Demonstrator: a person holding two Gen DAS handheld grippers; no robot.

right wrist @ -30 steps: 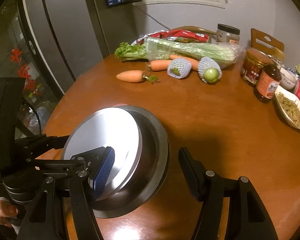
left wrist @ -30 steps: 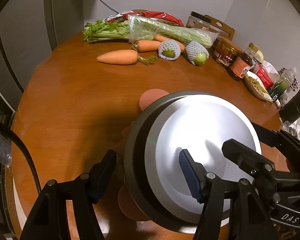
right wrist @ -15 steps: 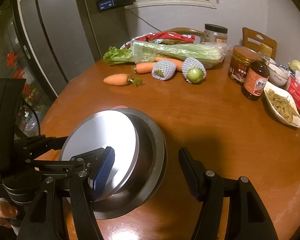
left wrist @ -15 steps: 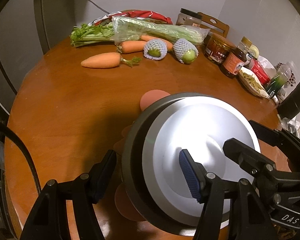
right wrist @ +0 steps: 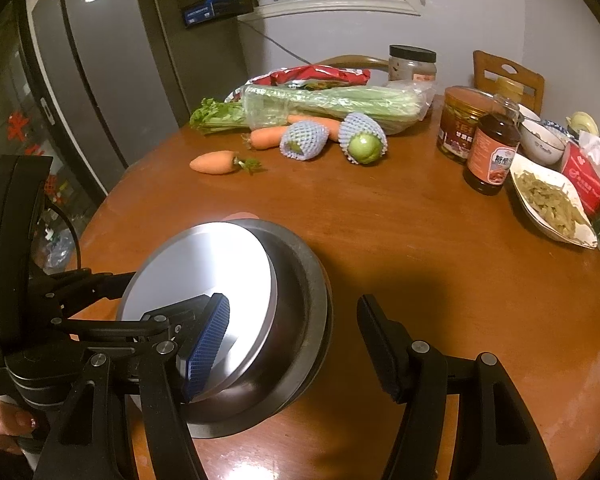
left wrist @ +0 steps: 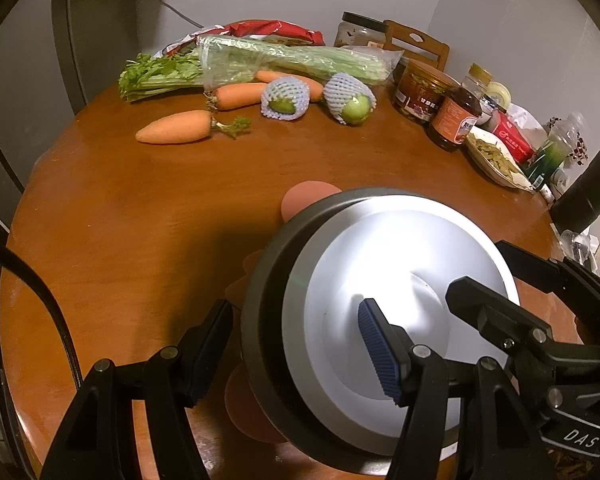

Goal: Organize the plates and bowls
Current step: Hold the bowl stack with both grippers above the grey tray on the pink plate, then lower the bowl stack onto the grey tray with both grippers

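Note:
A shiny steel plate (left wrist: 400,280) (right wrist: 204,264) lies tilted inside a larger dark metal bowl (left wrist: 268,280) (right wrist: 300,304) near the front of the round wooden table (left wrist: 140,200) (right wrist: 440,260). My left gripper (left wrist: 296,352) straddles the stack's left rim, one finger outside, one blue pad (left wrist: 378,354) over the plate. My right gripper (right wrist: 296,344) straddles the right rim, with its blue pad (right wrist: 208,340) over the plate. Both sets of jaws stand wide apart. Contact with the rims is unclear.
Carrots (left wrist: 176,128) (right wrist: 216,162), celery (left wrist: 292,58) (right wrist: 332,102) and netted fruit (left wrist: 350,98) (right wrist: 364,138) lie at the back. Jars, a sauce bottle (left wrist: 454,120) (right wrist: 492,156) and a dish of food (left wrist: 496,160) (right wrist: 552,204) crowd the right side. A fridge (right wrist: 80,80) stands left.
Both cameras have pulled back and risen a little, so the vegetables and jars sit lower in view. The plate and bowl stay between the fingers, jaws unchanged.

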